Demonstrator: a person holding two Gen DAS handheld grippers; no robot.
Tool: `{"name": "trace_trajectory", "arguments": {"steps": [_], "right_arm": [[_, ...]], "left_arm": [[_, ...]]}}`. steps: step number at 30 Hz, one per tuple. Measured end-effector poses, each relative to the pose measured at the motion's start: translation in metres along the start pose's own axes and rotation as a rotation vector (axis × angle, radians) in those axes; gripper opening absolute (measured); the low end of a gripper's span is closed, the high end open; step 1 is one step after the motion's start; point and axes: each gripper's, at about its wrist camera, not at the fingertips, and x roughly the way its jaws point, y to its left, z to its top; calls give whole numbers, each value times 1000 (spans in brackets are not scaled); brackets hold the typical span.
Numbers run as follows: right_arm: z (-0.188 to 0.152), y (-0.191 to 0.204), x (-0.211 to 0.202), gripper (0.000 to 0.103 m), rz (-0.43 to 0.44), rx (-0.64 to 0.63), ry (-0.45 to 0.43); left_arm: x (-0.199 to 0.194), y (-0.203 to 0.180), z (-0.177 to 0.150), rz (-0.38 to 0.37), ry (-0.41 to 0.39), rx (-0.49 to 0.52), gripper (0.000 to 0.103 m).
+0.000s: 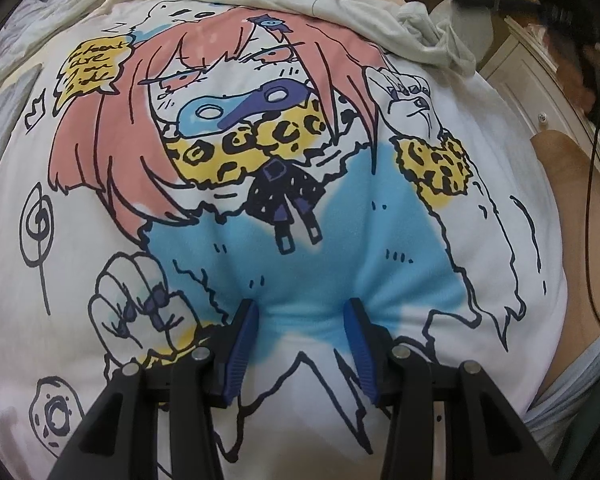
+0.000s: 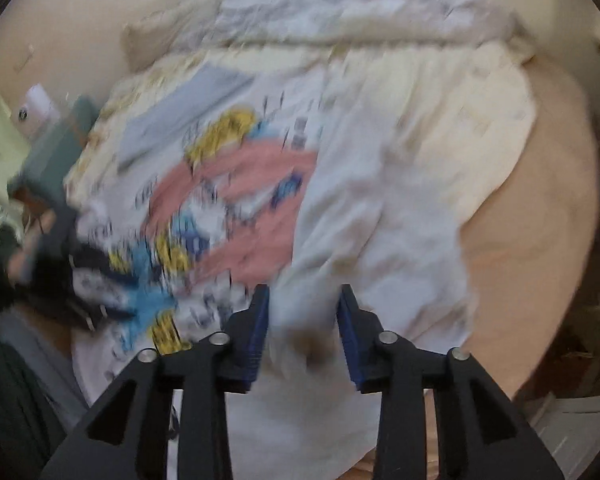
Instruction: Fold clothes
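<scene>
The left gripper (image 1: 304, 312) presses its parted jaws into the printed T-shirt (image 1: 260, 160), bunching blue fabric between them, not pinched. The right gripper (image 2: 302, 304) hangs open over the shirt's white side. Keep the left anchor steady while folding.

I see a soft matt cotton T-shirt (image 1: 300, 208) with a flat printed cartoon; left tongs (image 1: 304, 312) matt black plastic, ribbed blue pads (image 1: 242, 356), shiny metal pins (image 1: 199, 354). Bedsheet (image 2: 440, 92) matt cloth.
</scene>
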Motion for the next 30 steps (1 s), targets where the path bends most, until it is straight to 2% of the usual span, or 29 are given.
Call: {"name": "trace_trajectory", "arguments": {"steps": [2,3,5,6,7,8,9,14,15,16,17,19,20,22,24,26,27,30], "right_arm": [[13,-8,-10,74,4,74,-87],[19,-13,-15,95,5,110,-130],[32,-21,-22,98,6,185,-208],[38,-32,-6,97,-25,236,-157],[43,-42,11,88,-50,285,-107],[42,-51,32,80,-21,329,-79],[41,-59,51,66,4,369,-51],[53,-57,120,63,-55,314,74],[55,-57,129,53,-58,309,103],[57,-57,138,17,-60,303,130],[59,-56,138,5,-51,286,125],[67,-49,129,4,-89,216,120],[74,-46,122,4,-127,171,114],[95,-49,100,4,-268,76,80],[121,-69,76,4,-462,27,47],[143,-83,73,3,-670,-52,52],[155,-95,81,3,-799,-118,82],[171,-136,119,3,-1011,-222,197]], "left_arm": [[-4,0,-5,-1,-4,-1,46],[-5,0,-6,-3,-6,-1,46],[-1,3,-6,-7,-8,-2,46],[3,6,-7,-9,-9,-1,46],[3,5,-6,-11,-10,0,46],[3,5,-6,-13,-10,0,46],[3,5,-6,-15,-11,-1,46],[4,3,-8,-15,-18,-1,46],[4,3,-8,-17,-18,-1,46],[5,2,-8,-19,-18,0,46],[5,2,-8,-22,-18,-1,46],[5,2,-9,-31,-19,-3,47],[6,2,-9,-34,-19,-4,47],[6,1,-9,-41,-20,-3,47],[7,0,-9,-45,-20,-2,47],[8,0,-9,-50,-19,-1,48],[8,-1,-9,-52,-19,-1,48],[9,-2,-10,-59,-18,-3,48]]}}
